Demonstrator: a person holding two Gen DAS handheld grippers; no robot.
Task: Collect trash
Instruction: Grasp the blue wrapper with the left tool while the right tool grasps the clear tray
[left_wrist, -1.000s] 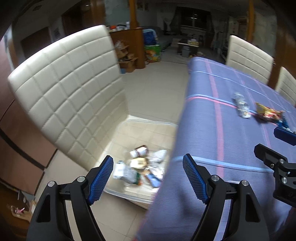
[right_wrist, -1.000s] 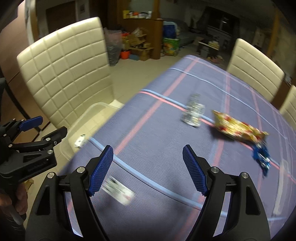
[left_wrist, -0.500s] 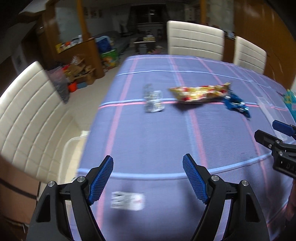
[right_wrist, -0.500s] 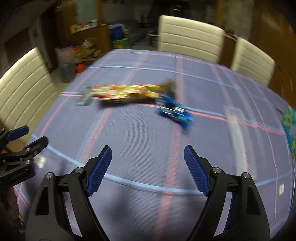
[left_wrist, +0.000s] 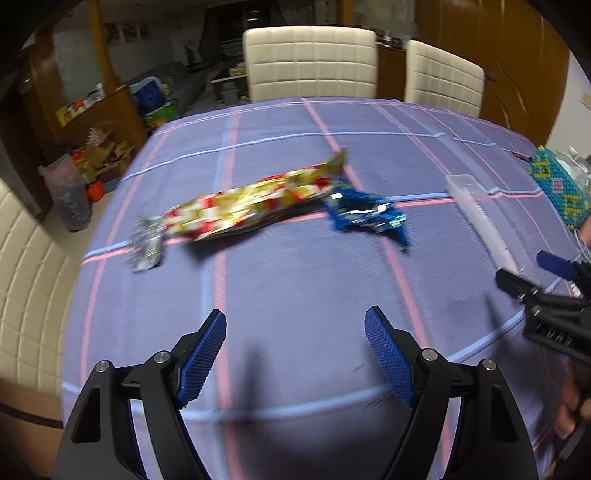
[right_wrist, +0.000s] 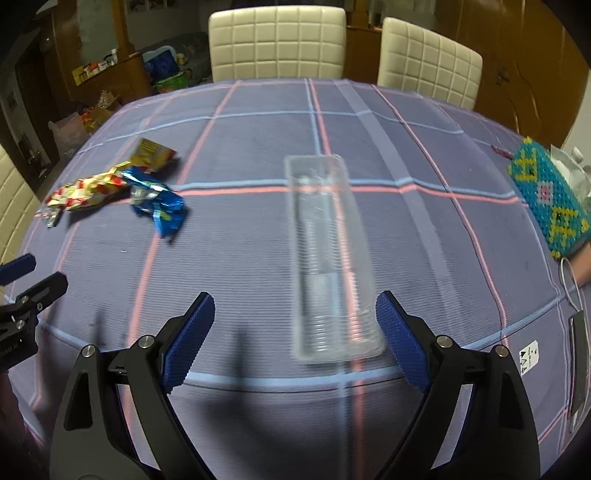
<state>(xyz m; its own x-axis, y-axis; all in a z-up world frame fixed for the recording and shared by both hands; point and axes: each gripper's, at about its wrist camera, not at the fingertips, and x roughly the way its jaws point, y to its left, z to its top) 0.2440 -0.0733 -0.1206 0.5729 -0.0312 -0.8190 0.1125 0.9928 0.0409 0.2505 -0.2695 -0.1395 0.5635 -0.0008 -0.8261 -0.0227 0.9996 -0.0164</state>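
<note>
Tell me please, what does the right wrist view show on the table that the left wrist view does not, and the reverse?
Only the right wrist view shows the white label and the dark flat device at the table's right edge, and the whole clear plastic tray. Only the left wrist view shows the silver wrapper clearly. Both show the gold-red wrapper, the blue wrapper, the beaded pouch and open, empty grippers.
</note>
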